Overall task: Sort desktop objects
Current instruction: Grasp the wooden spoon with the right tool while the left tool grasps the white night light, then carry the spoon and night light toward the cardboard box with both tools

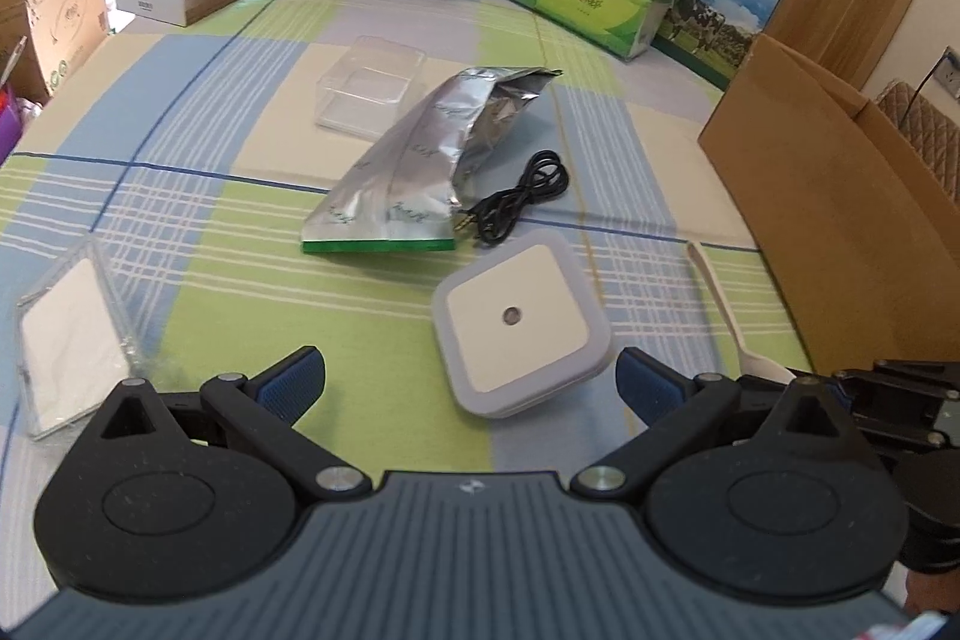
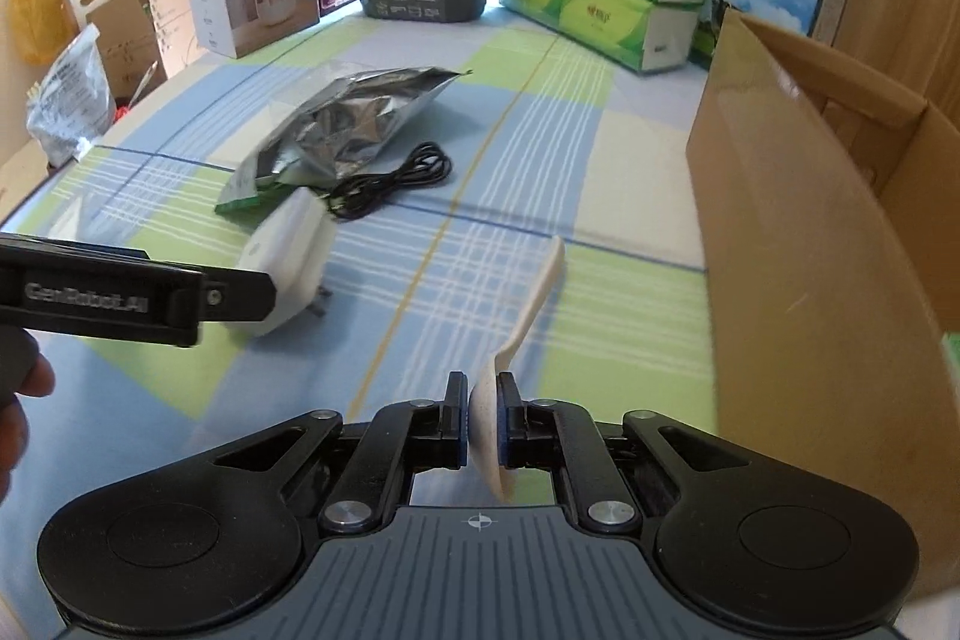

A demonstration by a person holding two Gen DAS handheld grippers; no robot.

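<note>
Now | your right gripper point(image 2: 483, 421) is clamping the white spoon point(image 2: 528, 316) | your left gripper point(image 1: 471, 379) is gaping wide beside the night light point(image 1: 519, 325)

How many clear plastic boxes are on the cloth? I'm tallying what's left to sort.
2: one clear box behind the silver foil bag, one at the near left beside the left gripper. Others may be out of view.

The left gripper point(image 2: 264, 298) hides part of the night light point(image 2: 294, 250) (plug side visible).
</note>
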